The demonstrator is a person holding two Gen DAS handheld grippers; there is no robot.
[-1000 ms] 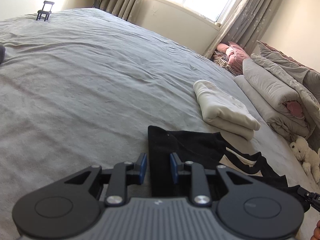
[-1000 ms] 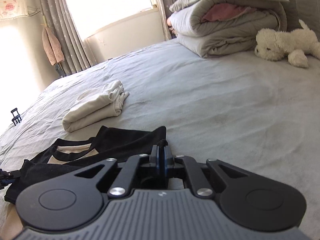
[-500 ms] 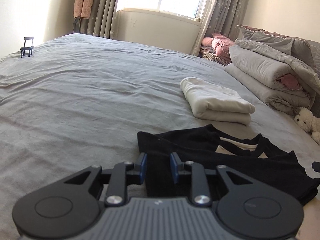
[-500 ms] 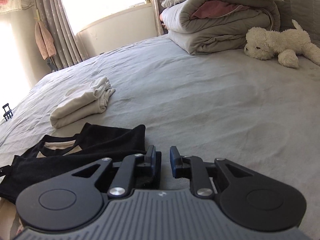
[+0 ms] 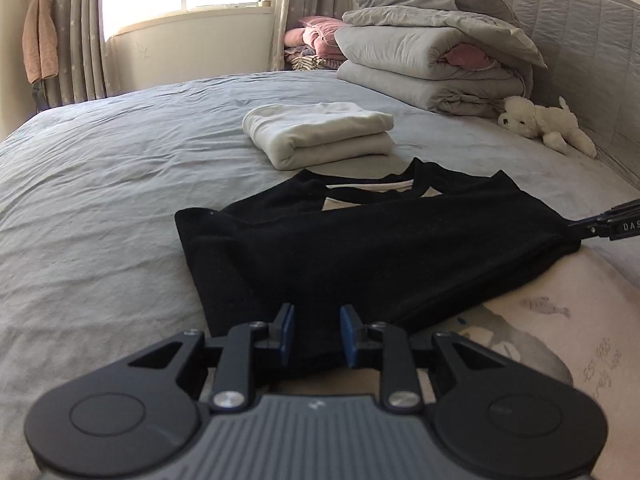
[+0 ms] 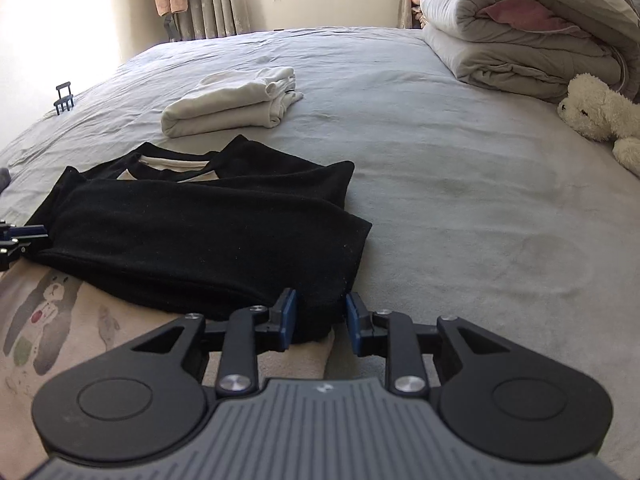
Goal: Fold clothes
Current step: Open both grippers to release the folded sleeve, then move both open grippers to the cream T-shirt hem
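A cream shirt with black sleeves and a bear print lies on the grey bed, its black part folded across the cream body. My left gripper is open over the garment's near left edge, with black cloth lying under the gap between its fingers. My right gripper is open too, the black corner of the fold resting loose between its blue pads. Each gripper shows at the edge of the other's view: the right gripper and the left gripper, at opposite ends of the fold.
A folded white garment lies just beyond the shirt. Stacked grey duvets and a white plush toy sit by the headboard. A small black stand is at the bed's far left.
My right gripper was shut on the black cloth one second ago and has since opened and let it go. Both views have swung round; the black fold now lies flat.
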